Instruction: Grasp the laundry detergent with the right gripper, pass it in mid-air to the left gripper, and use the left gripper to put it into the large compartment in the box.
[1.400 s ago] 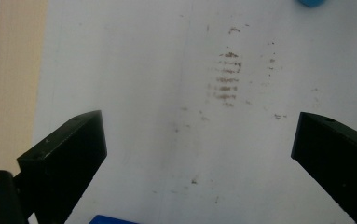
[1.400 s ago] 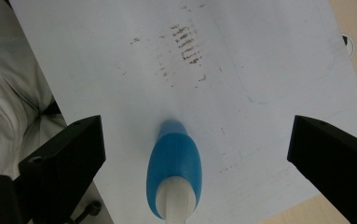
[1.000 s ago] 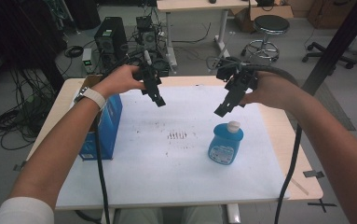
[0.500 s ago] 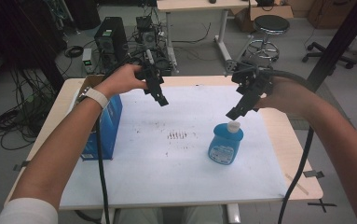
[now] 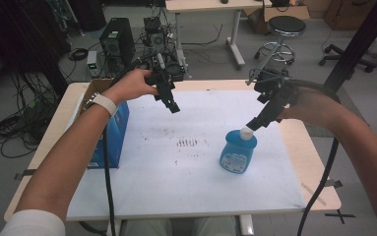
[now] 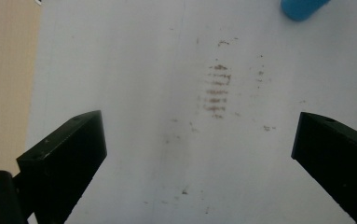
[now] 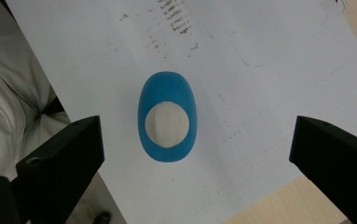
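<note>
A blue bottle with a white cap stands upright on the white sheet, right of centre. My right gripper hovers just above and behind the cap, open, nothing between its jaws. In the right gripper view the bottle is seen from above, centred between the wide-apart jaws, its white cap facing the camera. My left gripper hangs open over the far-left part of the sheet, holding nothing. A blue edge of the bottle peeks in at the top of the left gripper view.
A blue box stands at the table's left edge under the left forearm. Brown smudges mark the sheet's middle. Beyond the table are a computer tower, cables, a stool and a desk leg.
My right gripper has swung right and down, ending just above the bottle's cap. The left gripper has barely moved.
</note>
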{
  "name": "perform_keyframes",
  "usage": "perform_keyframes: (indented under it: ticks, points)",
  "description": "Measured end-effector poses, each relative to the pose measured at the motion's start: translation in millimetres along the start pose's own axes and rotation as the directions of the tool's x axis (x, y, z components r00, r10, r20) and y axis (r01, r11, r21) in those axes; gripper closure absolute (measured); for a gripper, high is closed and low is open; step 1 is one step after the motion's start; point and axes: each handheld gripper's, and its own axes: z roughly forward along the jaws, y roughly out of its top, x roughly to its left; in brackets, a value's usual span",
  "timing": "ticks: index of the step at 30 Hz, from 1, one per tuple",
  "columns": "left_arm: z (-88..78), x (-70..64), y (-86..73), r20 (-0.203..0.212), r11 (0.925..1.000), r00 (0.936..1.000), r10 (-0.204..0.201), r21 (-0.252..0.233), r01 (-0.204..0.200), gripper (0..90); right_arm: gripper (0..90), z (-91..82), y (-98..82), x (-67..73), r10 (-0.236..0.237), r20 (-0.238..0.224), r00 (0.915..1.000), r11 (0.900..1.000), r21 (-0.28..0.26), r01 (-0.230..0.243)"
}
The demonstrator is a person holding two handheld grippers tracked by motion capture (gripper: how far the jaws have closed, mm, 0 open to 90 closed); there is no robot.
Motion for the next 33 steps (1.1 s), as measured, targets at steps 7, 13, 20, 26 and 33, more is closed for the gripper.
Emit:
perform_keyframes:
  ticks: [7,13,20,26,33]
  points:
    - [0.4,-1.3,1.8,-0.002,0.9999,1.0,-0.009,0.006,0.009,3.6,3.2,1.2,-13.9,-0.9,0.015,-0.004,0.9999,1.0,-0.013,-0.016]
    - [0.3,-3.4,3.9,-0.005,0.9999,0.9999,-0.01,0.009,0.01,3.5,3.2,3.0,-29.0,-1.6,0.031,-0.009,0.9995,0.999,-0.025,-0.032]
    - [2.1,-5.0,3.9,0.002,0.9999,1.0,-0.004,0.013,0.004,3.6,2.8,7.6,-38.8,-1.8,0.046,-0.016,0.9988,0.999,-0.025,-0.046]
    - [2.7,-5.8,3.9,0.002,0.9999,1.0,-0.004,0.015,0.004,3.6,3.0,12.4,-47.4,-1.2,0.044,-0.023,0.9988,0.998,-0.044,-0.045]
    - [5.4,-6.7,4.4,0.004,0.9998,1.0,-0.006,0.017,0.006,3.6,3.0,21.0,-58.0,-1.6,0.055,-0.033,0.9979,0.997,-0.059,-0.057]
